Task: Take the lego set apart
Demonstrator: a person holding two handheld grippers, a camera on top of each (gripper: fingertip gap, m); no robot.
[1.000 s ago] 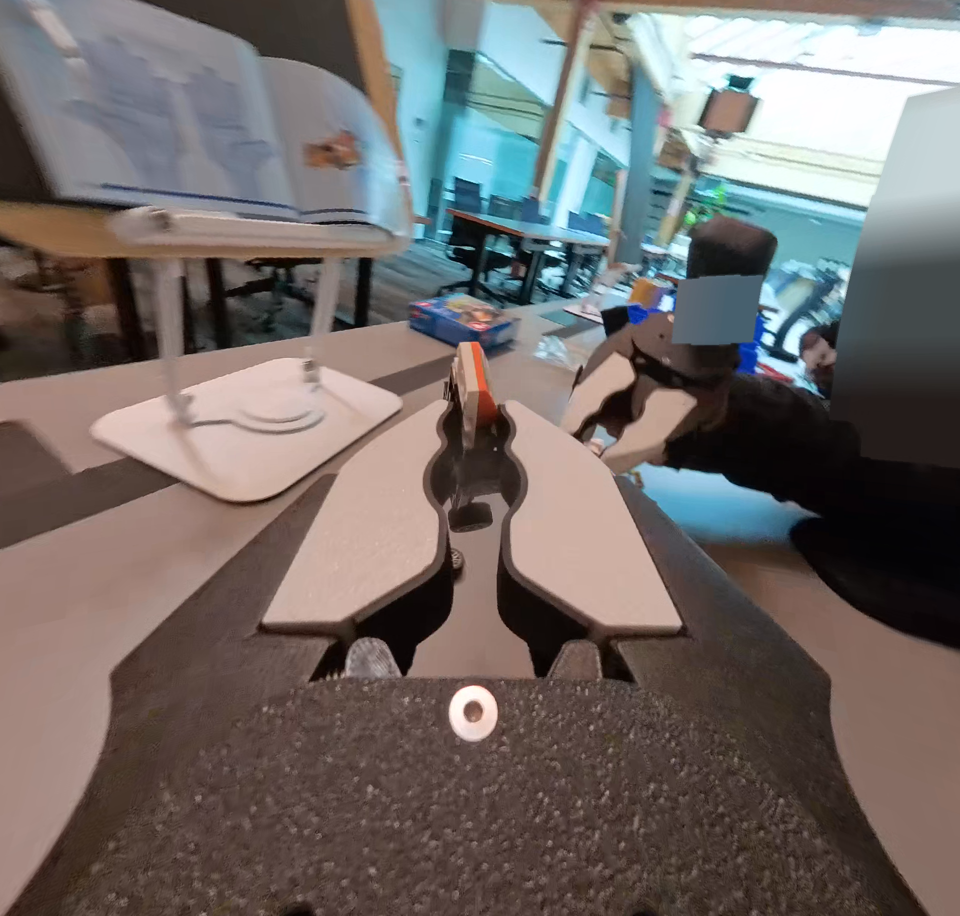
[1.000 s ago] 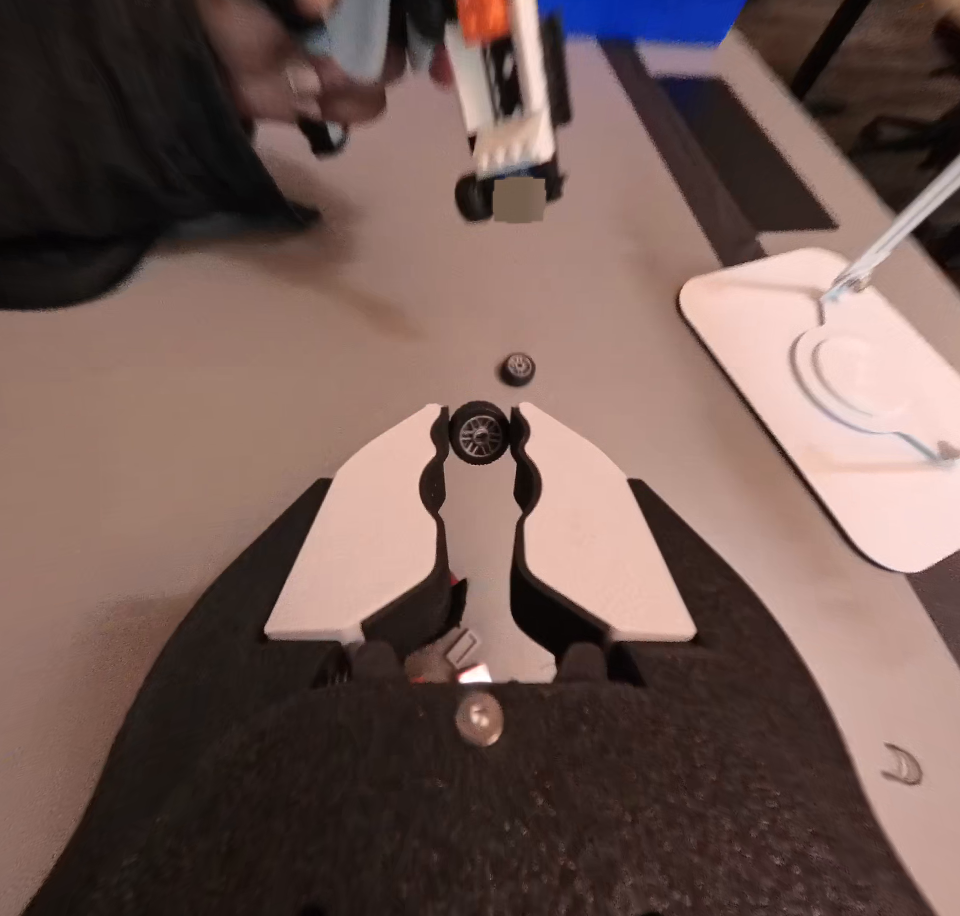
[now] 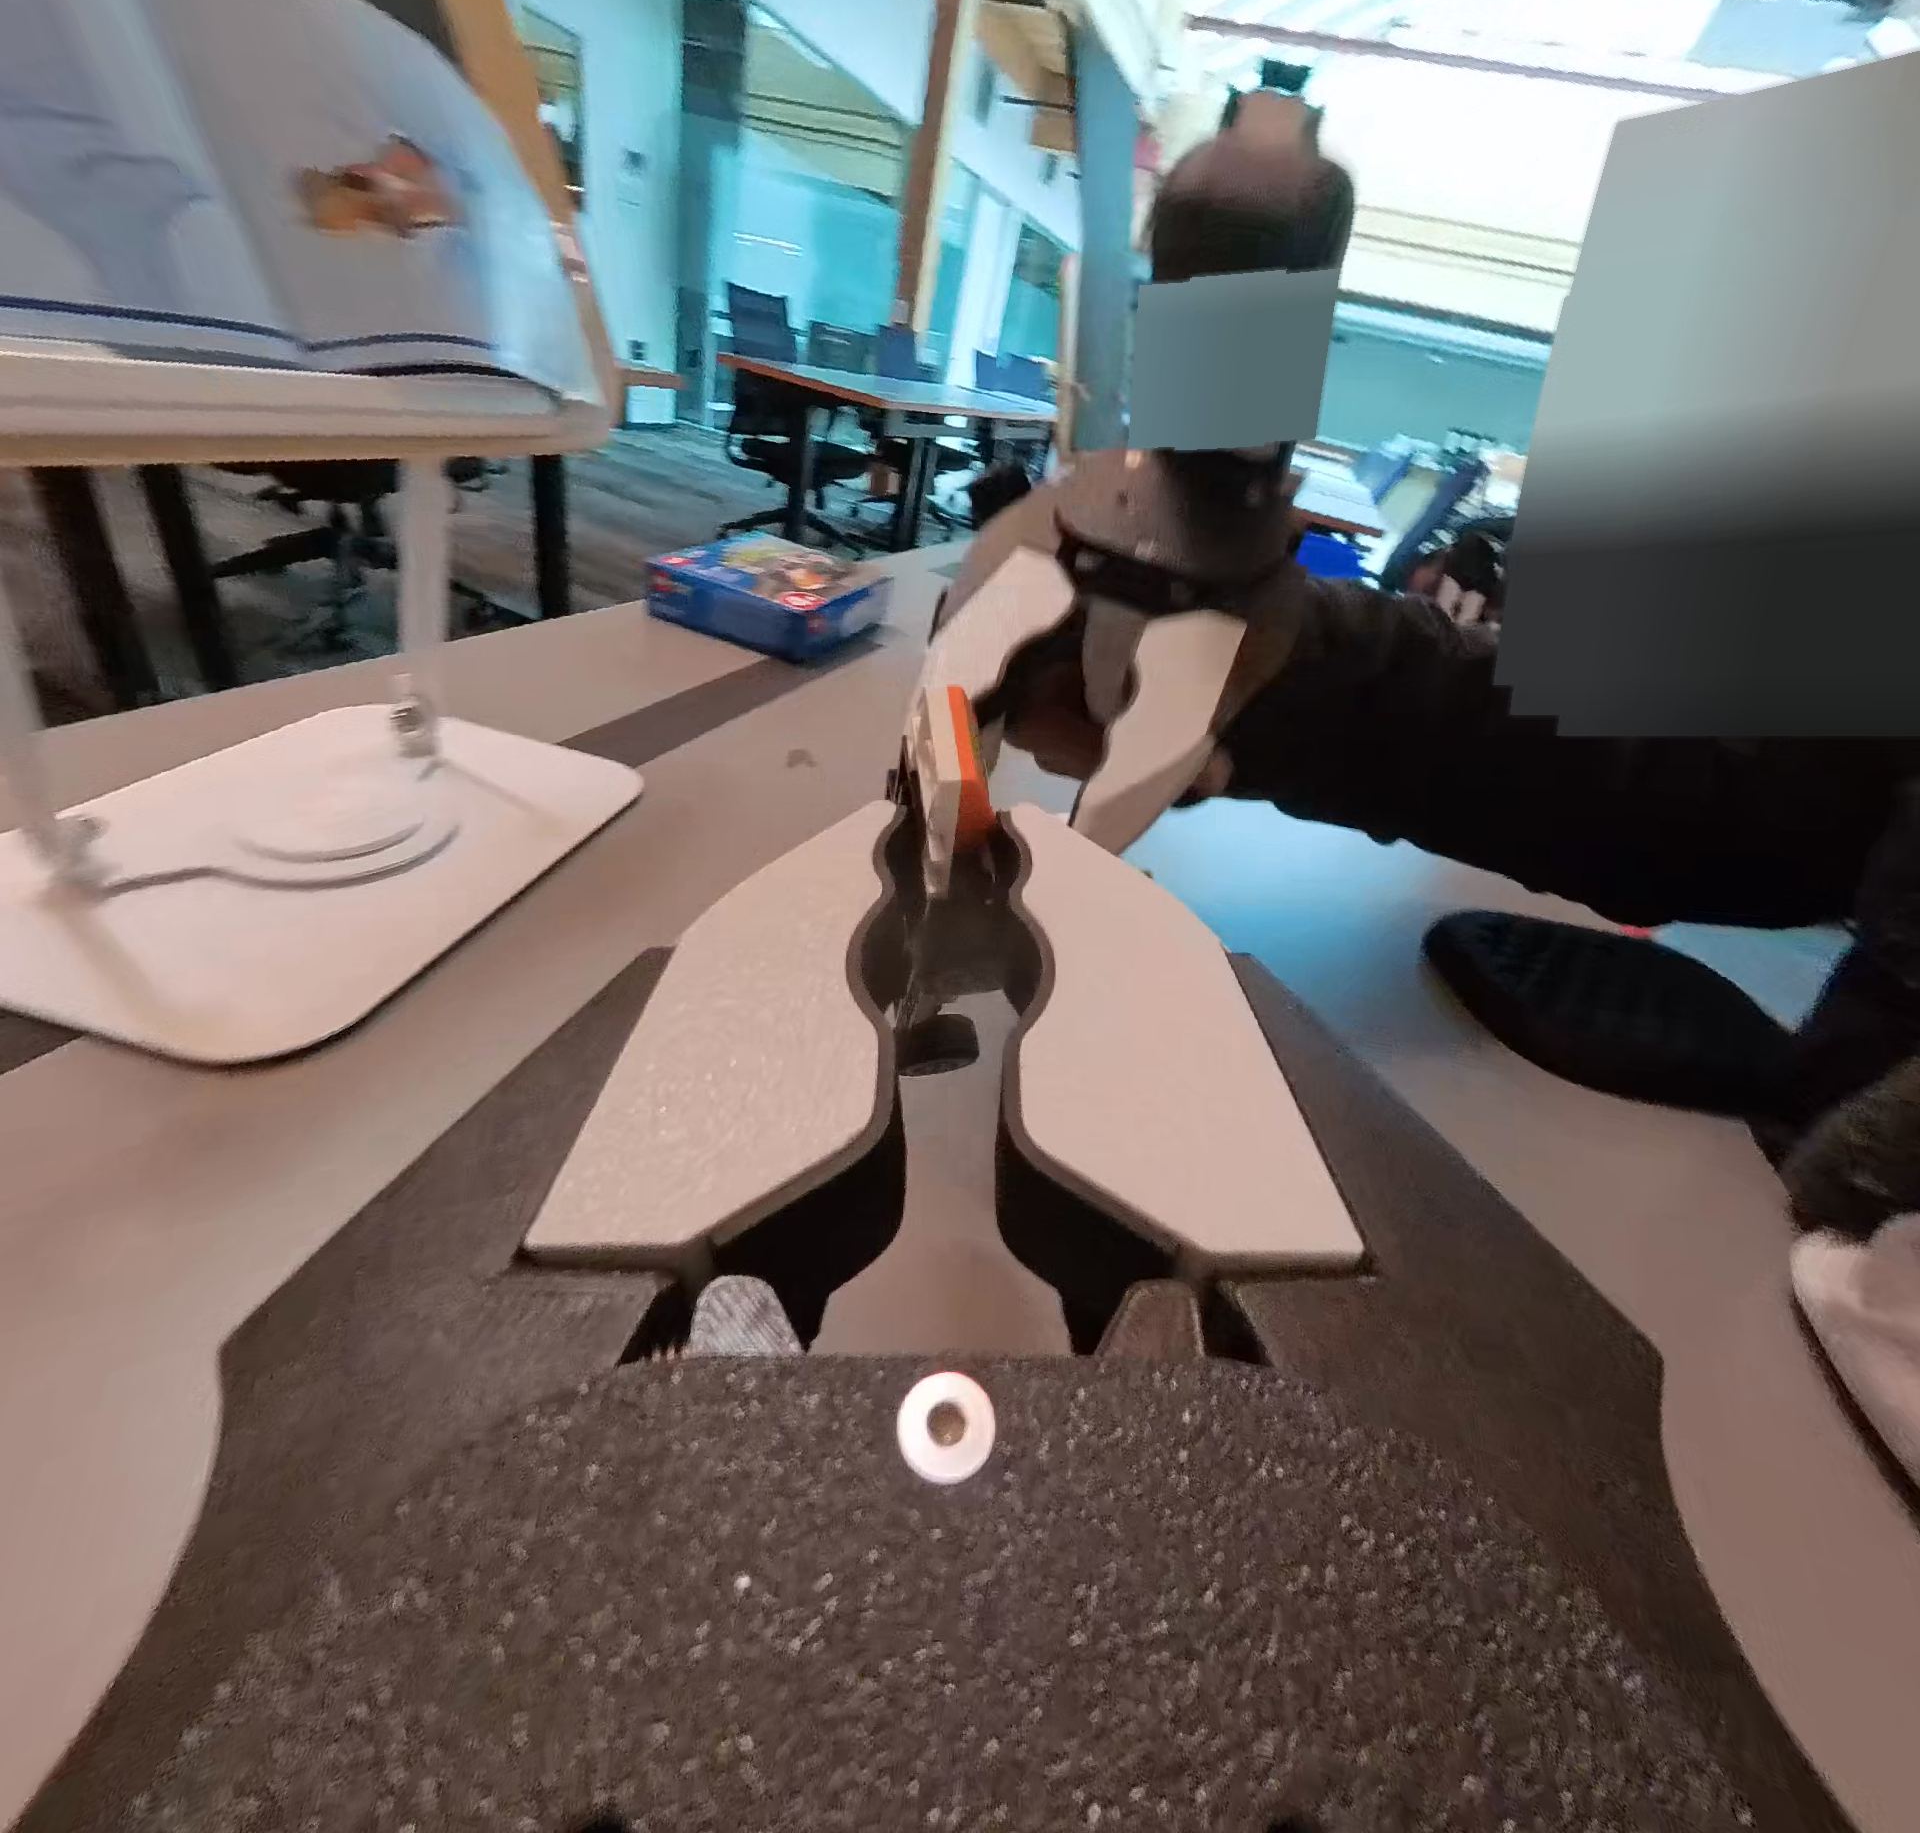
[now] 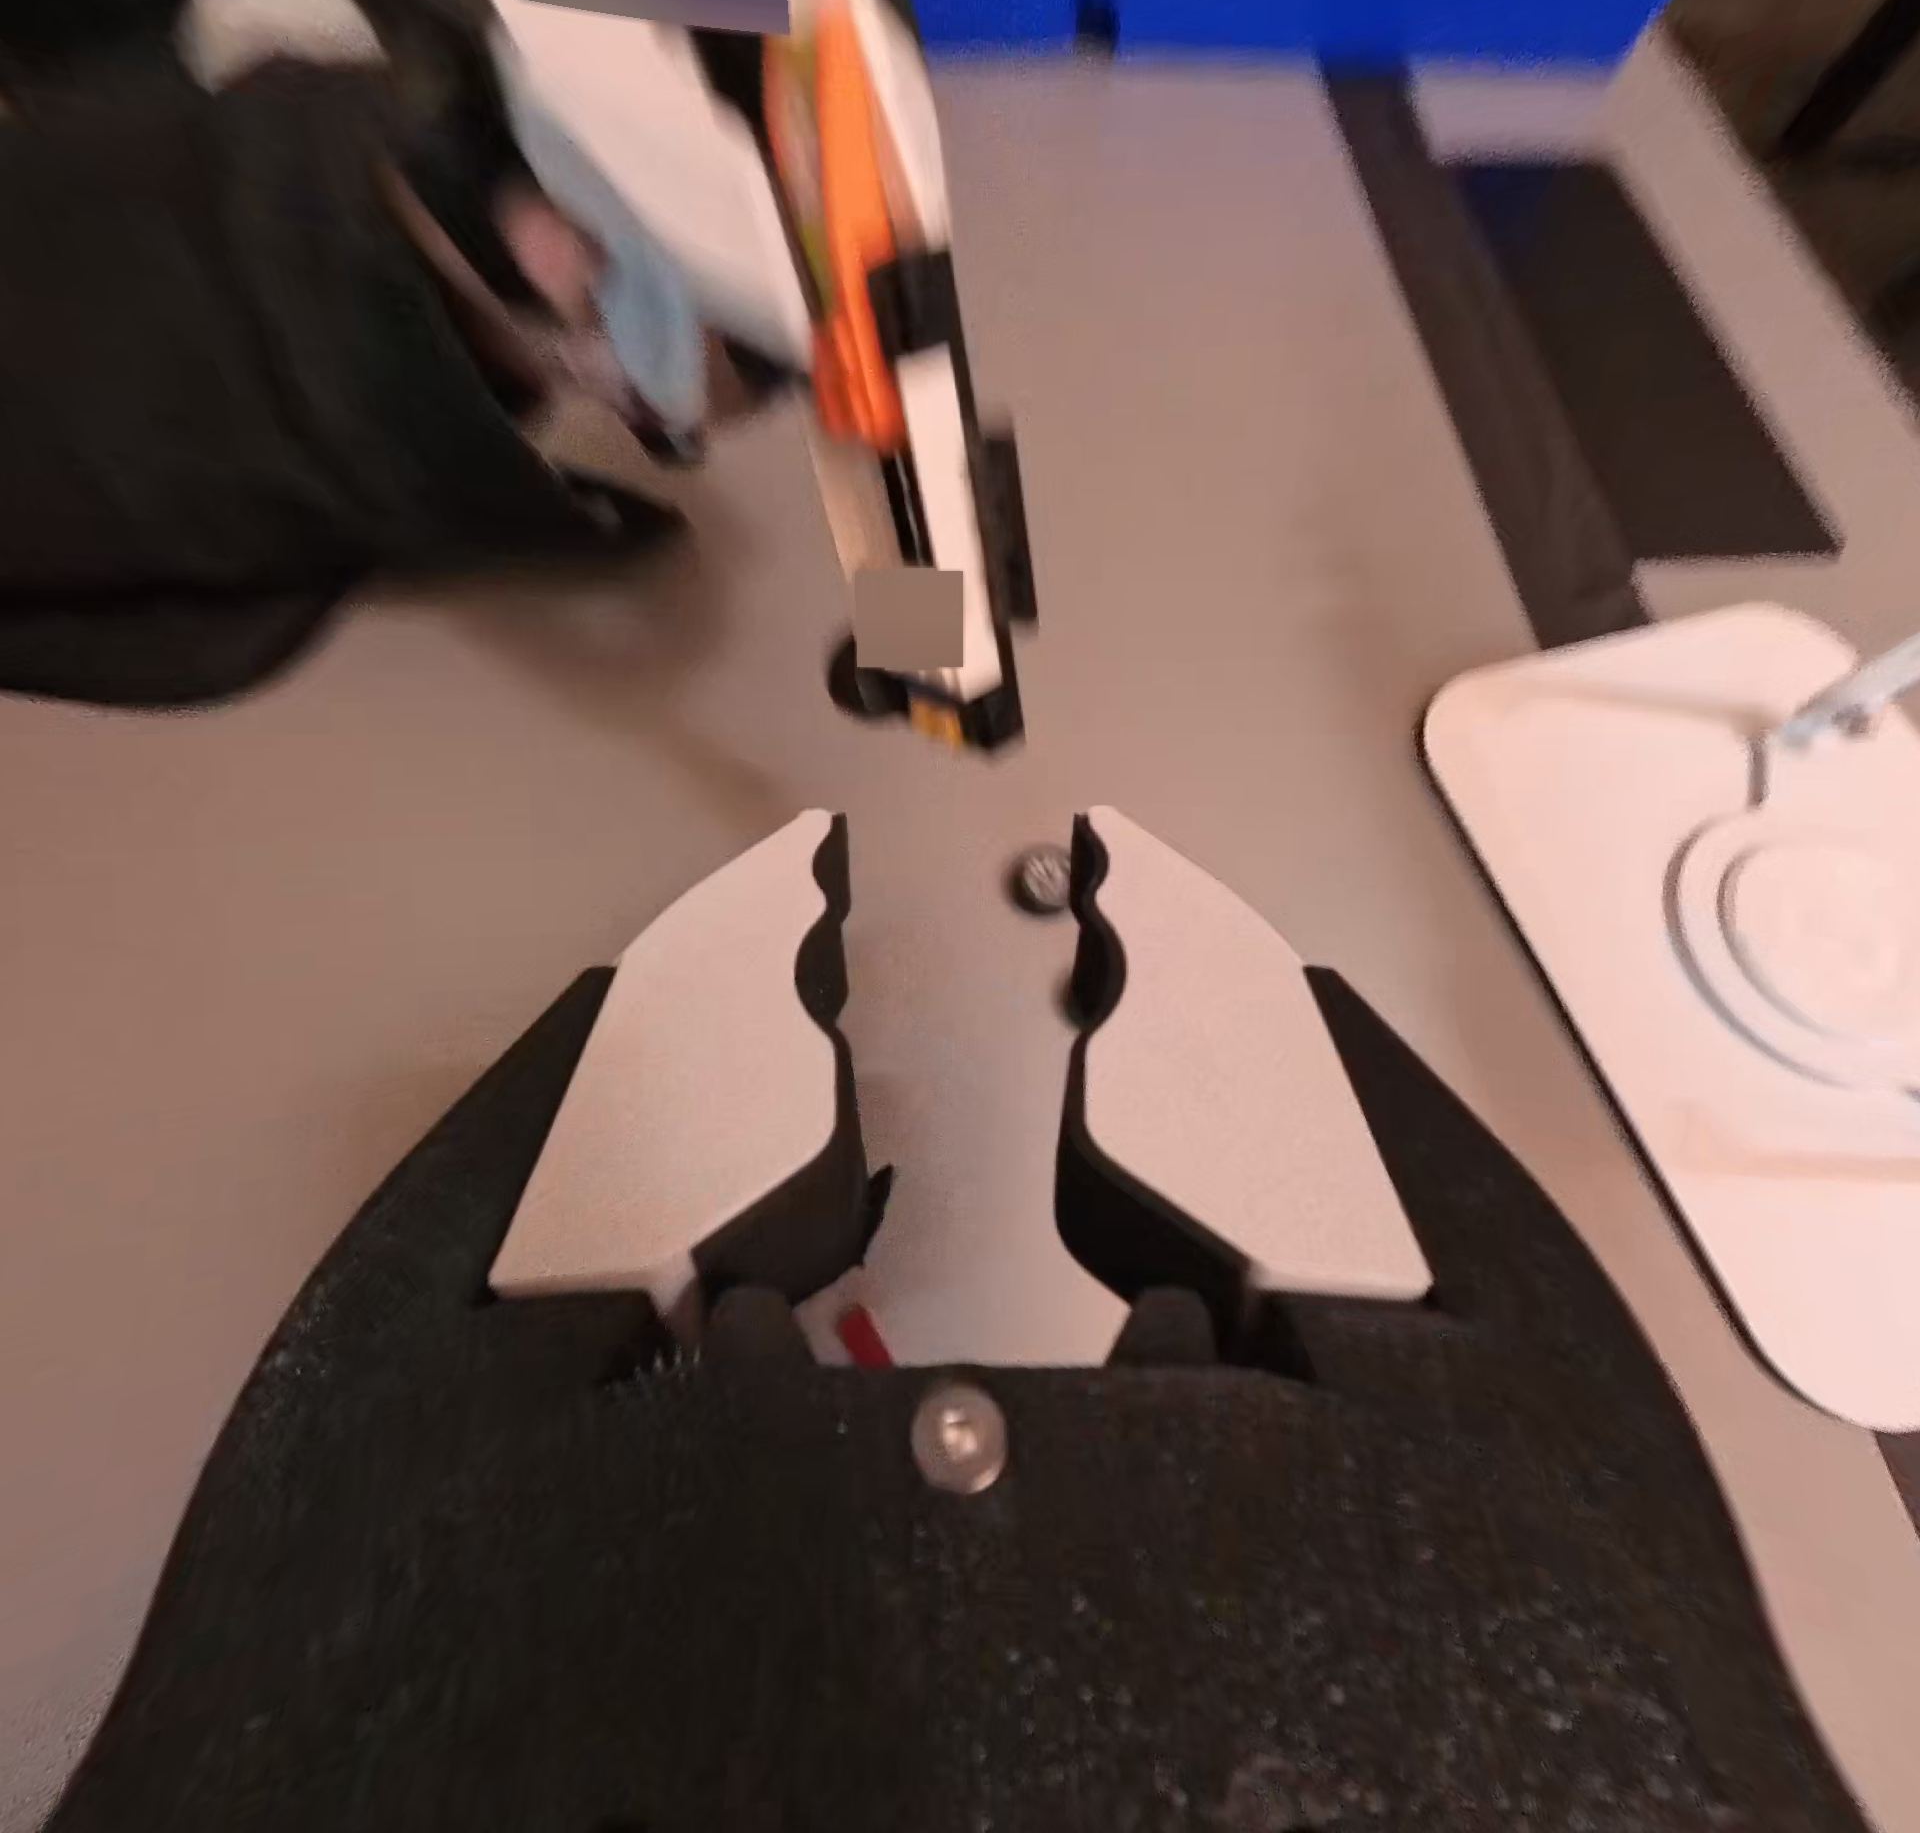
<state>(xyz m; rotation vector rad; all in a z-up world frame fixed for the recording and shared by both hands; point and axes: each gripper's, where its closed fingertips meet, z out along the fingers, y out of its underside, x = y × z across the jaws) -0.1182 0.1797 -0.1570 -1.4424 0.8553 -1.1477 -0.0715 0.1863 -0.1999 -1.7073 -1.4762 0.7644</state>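
The lego car (image 3: pixel 940 796), white, orange and black, stands on end between the fingers of my left gripper (image 3: pixel 943 833), which is shut on it above the grey table (image 3: pixel 727 744). In the right wrist view the car (image 4: pixel 914 381) hangs blurred ahead, with one black wheel at its lower end. My right gripper (image 4: pixel 961 833) is open and empty just short of the car. It also shows in the left wrist view (image 3: pixel 1039 755), right behind the car. A small loose wheel (image 4: pixel 1042 879) lies on the table by the right finger's tip.
A white stand base (image 4: pixel 1714 952) lies at the right; in the left wrist view the base (image 3: pixel 291 848) carries an open booklet (image 3: pixel 260 173). A blue box (image 3: pixel 769 594) sits at the far table edge. A person's black sleeve (image 3: pixel 1558 765) lies across the table. Tip to tip, the grippers are about 8 cm apart. Between my right fingertips and the small loose wheel (image 4: pixel 1042 879) there is roughly 10 cm.
My right gripper has opened and let go of the wheel it held, and has come closer to the car. My left gripper still holds the car.
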